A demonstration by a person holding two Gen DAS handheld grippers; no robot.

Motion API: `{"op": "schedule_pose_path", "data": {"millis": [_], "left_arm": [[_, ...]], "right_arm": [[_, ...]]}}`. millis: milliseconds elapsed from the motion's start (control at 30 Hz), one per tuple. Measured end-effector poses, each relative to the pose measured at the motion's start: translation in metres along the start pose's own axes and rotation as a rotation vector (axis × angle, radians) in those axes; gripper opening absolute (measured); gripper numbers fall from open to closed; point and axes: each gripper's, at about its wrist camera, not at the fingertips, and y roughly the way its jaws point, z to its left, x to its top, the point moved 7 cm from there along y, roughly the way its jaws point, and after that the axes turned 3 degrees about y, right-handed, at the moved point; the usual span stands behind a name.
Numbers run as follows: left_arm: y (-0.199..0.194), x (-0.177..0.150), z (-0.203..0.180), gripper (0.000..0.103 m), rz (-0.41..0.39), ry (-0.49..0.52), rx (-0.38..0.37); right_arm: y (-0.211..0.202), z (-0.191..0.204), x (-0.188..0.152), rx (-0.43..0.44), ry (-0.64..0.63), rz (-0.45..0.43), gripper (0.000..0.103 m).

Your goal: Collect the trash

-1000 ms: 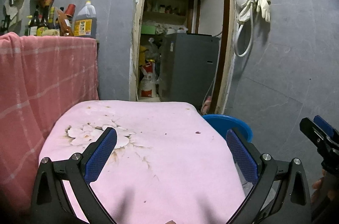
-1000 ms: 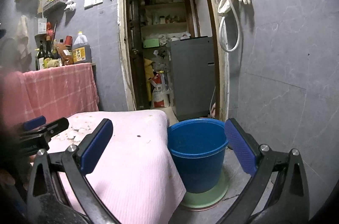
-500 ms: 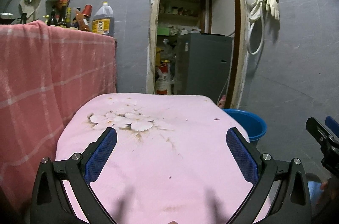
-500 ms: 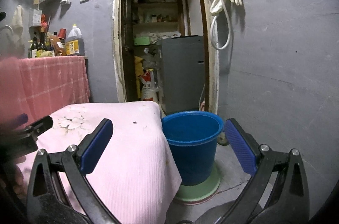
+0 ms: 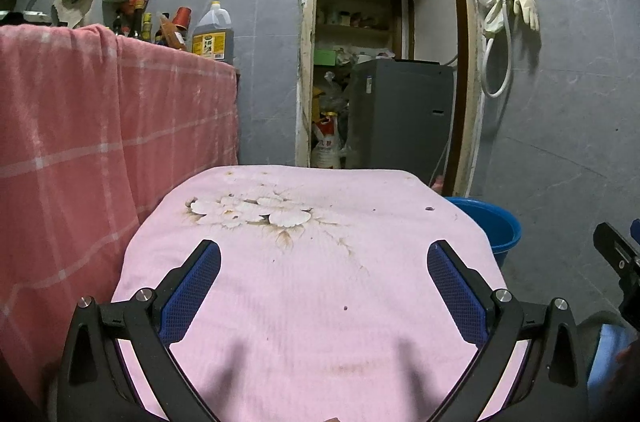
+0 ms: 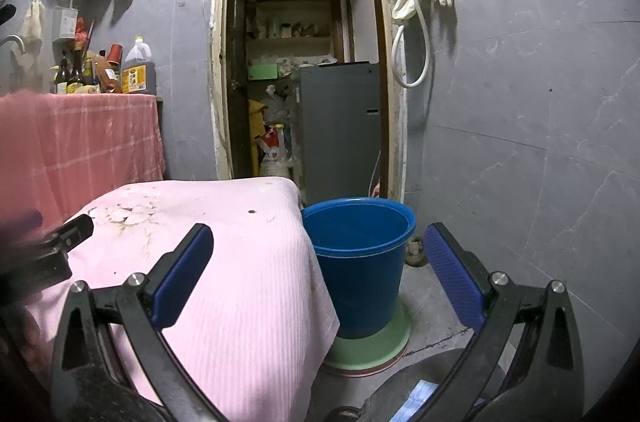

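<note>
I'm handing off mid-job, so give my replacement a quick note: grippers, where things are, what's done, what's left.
Left gripper: open, empty, over the pink cloth.
Right gripper: open, empty, facing the blue bucket on the floor beside the cloth.
Trash: only small dark specks show on the cloth.
Done: nothing in either gripper; the bucket's contents cannot be made out.
Left: pick up the specks and drop them in the bucket.
</note>
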Motion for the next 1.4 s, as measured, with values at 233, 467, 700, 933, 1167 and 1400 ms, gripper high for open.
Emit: {"op": "schedule_pose_path", "data": {"millis": [233, 467, 700, 933, 1167, 1400], "left_arm": [[-0.001, -0.007, 0.001, 0.101, 0.004, -0.015, -0.004], [-0.003, -0.011, -0.001, 0.101, -0.002, -0.003, -0.005], [-0.004, -0.014, 0.000, 0.101, -0.014, 0.005, 0.003], [-0.004, -0.016, -0.002, 0.101, -0.010, 0.010, 0.006], [-0.004, -0.017, -0.001, 0.101, -0.009, 0.011, 0.004], [-0.004, -0.017, 0.000, 0.101, -0.009, 0.012, 0.003]], "right_arm": [[-0.001, 0.000, -0.006, 0.008, 0.000, 0.008, 0.103], [0.002, -0.002, -0.007, -0.005, 0.006, 0.011, 0.103], [0.004, -0.001, -0.011, -0.033, -0.007, 0.006, 0.103], [0.004, 0.001, -0.013, -0.044, -0.014, 0.008, 0.103], [0.007, 0.001, -0.014, -0.046, -0.001, 0.017, 0.103], [0.007, 0.001, -0.015, -0.047, 0.000, 0.019, 0.103]]}}
